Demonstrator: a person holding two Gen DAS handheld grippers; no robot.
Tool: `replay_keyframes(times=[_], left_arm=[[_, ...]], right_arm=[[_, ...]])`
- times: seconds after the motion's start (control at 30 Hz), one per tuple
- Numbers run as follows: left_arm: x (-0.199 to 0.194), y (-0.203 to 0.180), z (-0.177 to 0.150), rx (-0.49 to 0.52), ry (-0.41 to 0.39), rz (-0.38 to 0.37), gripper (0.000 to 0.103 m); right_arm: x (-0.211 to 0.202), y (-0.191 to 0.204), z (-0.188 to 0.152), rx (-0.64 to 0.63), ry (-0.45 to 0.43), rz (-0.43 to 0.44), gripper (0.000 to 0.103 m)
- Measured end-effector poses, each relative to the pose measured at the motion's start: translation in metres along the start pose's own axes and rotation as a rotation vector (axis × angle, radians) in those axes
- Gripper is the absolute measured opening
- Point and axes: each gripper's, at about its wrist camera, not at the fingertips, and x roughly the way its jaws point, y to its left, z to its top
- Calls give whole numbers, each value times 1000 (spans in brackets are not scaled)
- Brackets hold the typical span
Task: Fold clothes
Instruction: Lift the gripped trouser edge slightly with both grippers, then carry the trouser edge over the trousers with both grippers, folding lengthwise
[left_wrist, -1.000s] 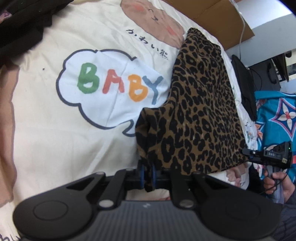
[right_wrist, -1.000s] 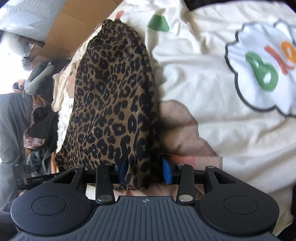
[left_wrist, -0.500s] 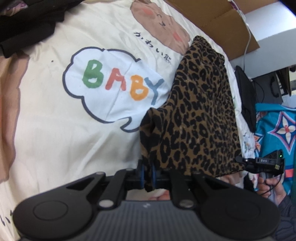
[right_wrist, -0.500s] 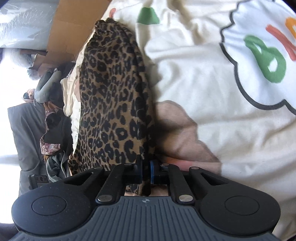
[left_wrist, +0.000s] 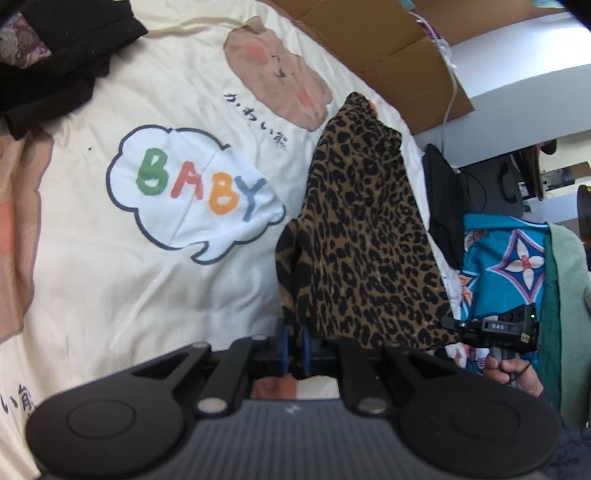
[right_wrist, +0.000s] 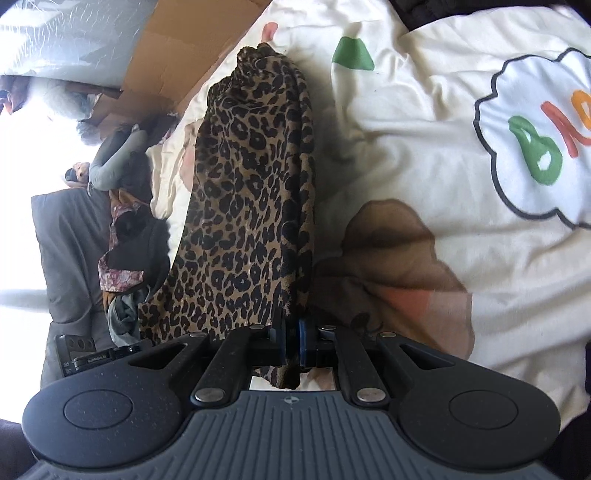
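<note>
Both hand-held grippers, left (left_wrist: 294, 345) and right (right_wrist: 291, 341), pinching leopard-print brown-black garment (left_wrist: 364, 236) over cream cartoon-print bedsheet (left_wrist: 110, 277). Black clothes pile (left_wrist: 55, 55) at far corner; brown cardboard (right_wrist: 177, 66) beyond. Left view alone shows person's hand (left_wrist: 517, 376).

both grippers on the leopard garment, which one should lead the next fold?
Probably left. Both are shut on the leopard garment; the left gripper holds the corner nearest bare quilt; the right gripper is at the bed's edge.

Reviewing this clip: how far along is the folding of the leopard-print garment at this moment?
Early. Done: both grippers have hold of it; the left gripper and right gripper are each shut on an edge of the leopard-print garment. In hand: its near end is raised off the cream blanket, the far end resting there. Left: no finished fold shows; it must be folded and laid flat.
</note>
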Motion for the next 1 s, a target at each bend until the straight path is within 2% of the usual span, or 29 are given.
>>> replay_keyframes(times=[0.27, 0.53, 0.83, 1.0], left_arm=[[-23, -15, -19, 3, 46, -22, 8], [-22, -14, -17, -28, 2, -52, 8], [-22, -21, 0, -15, -36, -38, 8], [-27, -38, 15, 37, -45, -40, 8]], right_arm=[[-34, 3, -18, 11, 44, 20, 4], [-29, -3, -25, 44, 20, -2, 4], [-19, 14, -10, 30, -3, -75, 4], [-29, 27, 0, 13, -43, -58, 4]])
